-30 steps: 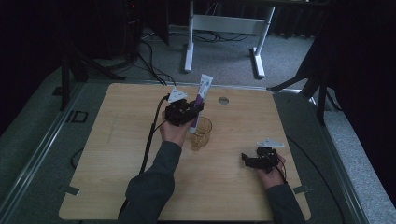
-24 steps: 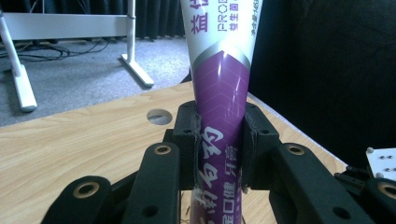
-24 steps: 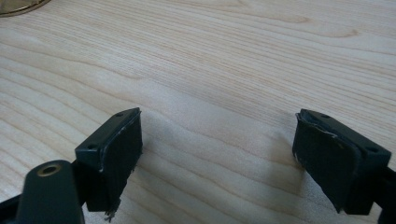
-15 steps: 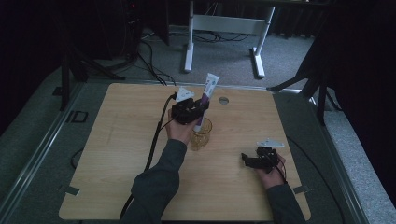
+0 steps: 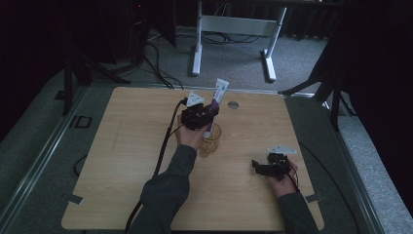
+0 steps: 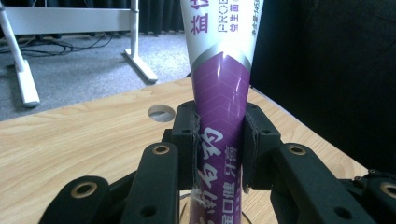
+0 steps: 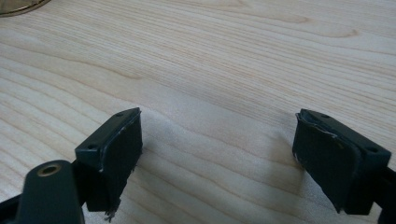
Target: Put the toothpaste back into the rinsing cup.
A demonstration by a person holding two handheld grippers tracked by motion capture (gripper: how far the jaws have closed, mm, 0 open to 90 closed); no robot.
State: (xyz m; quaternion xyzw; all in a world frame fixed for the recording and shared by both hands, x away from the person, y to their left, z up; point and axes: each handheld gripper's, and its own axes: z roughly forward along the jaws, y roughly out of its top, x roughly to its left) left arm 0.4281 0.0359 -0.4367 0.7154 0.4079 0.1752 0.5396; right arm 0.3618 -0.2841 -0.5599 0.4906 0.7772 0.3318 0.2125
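Observation:
A purple and white toothpaste tube [image 5: 217, 100] stands nearly upright, its top leaning away to the right. My left gripper [image 5: 207, 114] is shut on its purple lower part. In the left gripper view both pads press the toothpaste tube [image 6: 222, 93] from either side, inside my left gripper [image 6: 219, 140]. The tube's lower end dips into the mouth of a clear amber glass [image 5: 210, 141] just below the hand. My right gripper [image 5: 256, 168] rests low over the table at the right front. In its own view my right gripper [image 7: 217, 154] stands open over bare wood.
The wooden table [image 5: 122, 146] has a round hole [image 5: 233, 105] near its far edge, behind the tube. A cable trails from the left gripper toward the front. A white desk frame [image 5: 234, 29] stands on the carpet beyond. The glass's rim [image 7: 18, 7] shows far off.
The left gripper has shifted slightly to the right with the tube, bringing it over the glass. The right gripper has stayed where it was.

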